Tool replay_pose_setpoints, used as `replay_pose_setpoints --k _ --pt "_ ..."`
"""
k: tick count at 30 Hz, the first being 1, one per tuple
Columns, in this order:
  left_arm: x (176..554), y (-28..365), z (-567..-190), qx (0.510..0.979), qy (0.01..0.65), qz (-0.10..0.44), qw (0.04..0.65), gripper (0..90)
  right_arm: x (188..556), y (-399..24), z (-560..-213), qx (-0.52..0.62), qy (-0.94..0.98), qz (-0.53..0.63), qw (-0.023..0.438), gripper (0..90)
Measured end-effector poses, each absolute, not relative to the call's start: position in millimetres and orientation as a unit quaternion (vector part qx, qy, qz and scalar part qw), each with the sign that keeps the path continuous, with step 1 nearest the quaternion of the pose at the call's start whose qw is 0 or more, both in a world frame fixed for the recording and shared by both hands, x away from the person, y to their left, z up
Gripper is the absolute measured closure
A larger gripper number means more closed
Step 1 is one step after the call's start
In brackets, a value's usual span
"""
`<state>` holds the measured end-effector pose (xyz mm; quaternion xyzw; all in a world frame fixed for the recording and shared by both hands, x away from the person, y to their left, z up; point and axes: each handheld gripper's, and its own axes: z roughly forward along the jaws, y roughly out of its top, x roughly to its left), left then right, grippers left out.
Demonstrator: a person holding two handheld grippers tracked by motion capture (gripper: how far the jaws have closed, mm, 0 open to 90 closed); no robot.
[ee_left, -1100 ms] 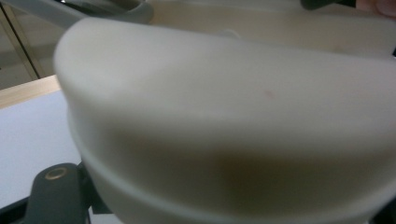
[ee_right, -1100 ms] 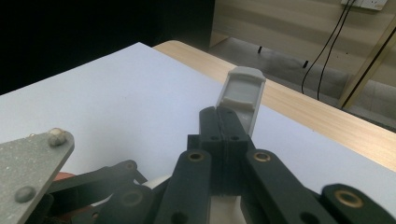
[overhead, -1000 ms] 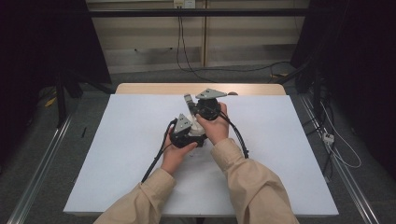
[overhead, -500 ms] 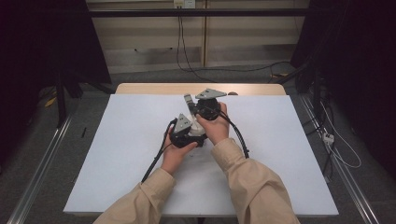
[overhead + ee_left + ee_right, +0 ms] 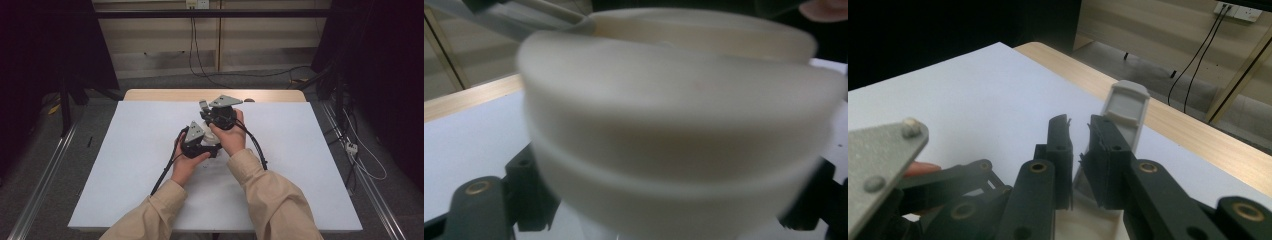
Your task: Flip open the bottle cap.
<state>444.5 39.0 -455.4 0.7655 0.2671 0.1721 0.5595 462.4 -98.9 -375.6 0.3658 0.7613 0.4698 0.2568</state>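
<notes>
Above the table's (image 5: 125, 165) middle, the pale plastic piece (image 5: 1126, 107) beside the right gripper's (image 5: 1079, 125) slightly parted, just-opening jaws is judged light, stiff and slick, best pinched on its flat sides; how far the left gripper's (image 5: 202, 144) jaws, also just opening, are spread cannot be told.

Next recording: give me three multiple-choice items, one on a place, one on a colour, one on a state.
1. Where does the bare wood strip show beside the white sheet? A at the far edge; B at the near edge; C at the left edge.
2. The sleeves are: A beige; B blue; C black.
3. The jaws of the right tongs stand: A spread wide; B a narrow gap apart; C clamped on a cup.
Answers: 1 A, the wood runs beyond the sheet. 2 A, both forearms are in beige. 3 B, the jaws have just been opening; the sheet shows through the slit, with nothing pressed between them.
</notes>
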Motion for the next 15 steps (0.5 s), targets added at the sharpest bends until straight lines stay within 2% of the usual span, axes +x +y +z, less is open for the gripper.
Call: replay_pose_setpoints --k 7,14,15 --pt "443.4 42.2 -453.0 0.767 0.274 0.151 0.560 11.5 457.8 -103.4 -374.8 0.368 0.756 0.480 0.252 69.5" --pt "440.2 51.7 -446.9 0.772 0.278 0.129 0.556 8.2 445.1 -114.7 -366.7 0.369 0.744 0.501 0.244 45.6" --pt "439.0 53.9 -445.9 0.772 0.277 0.127 0.557 8.2 442.8 -116.9 -365.2 0.371 0.742 0.502 0.245 40.1"
